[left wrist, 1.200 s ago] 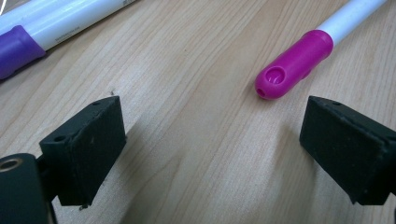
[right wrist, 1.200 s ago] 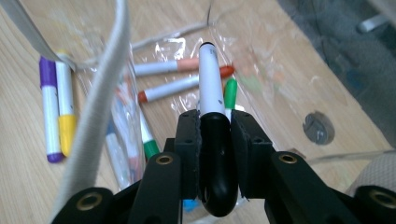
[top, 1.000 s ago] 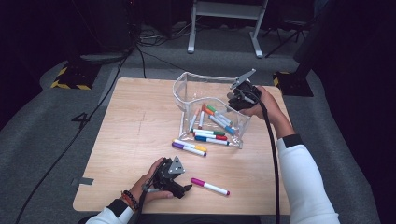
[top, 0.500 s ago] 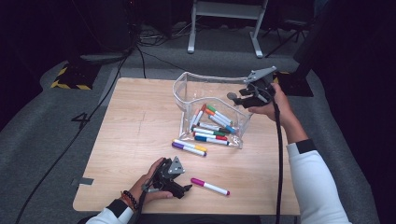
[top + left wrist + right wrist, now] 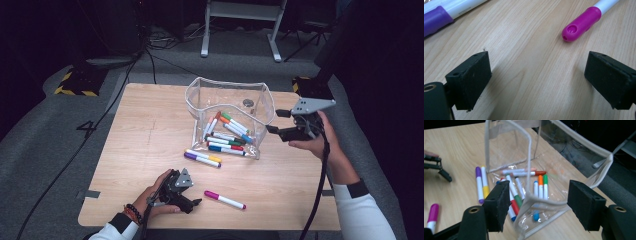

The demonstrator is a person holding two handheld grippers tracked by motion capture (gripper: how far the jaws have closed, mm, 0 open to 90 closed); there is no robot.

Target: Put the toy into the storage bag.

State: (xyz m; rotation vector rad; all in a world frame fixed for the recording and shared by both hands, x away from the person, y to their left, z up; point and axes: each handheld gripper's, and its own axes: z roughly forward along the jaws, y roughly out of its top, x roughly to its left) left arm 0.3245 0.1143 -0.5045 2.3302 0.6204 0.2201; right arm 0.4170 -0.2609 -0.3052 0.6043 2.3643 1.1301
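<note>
At the lower left of the high view, our left gripper [image 5: 192, 204] rests on the table [image 5: 145, 125] with jaws spread wide and empty, the magenta marker [image 5: 224, 199] lying just beyond them. At right, our right gripper [image 5: 272, 129] gapes wide beside the clear pouch [image 5: 230, 92]. We judge two risks: nudging the round marker so it rolls, or knocking the floppy pouch over.

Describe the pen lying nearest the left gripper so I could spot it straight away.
Start at the wooden table and find the clear plastic pouch full of pens. Come toward the near edge, where the left gripper rests; just beside it lies the pen. It has a white barrel and a magenta cap, and it lies alone, apart from the purple and yellow pair.
</note>
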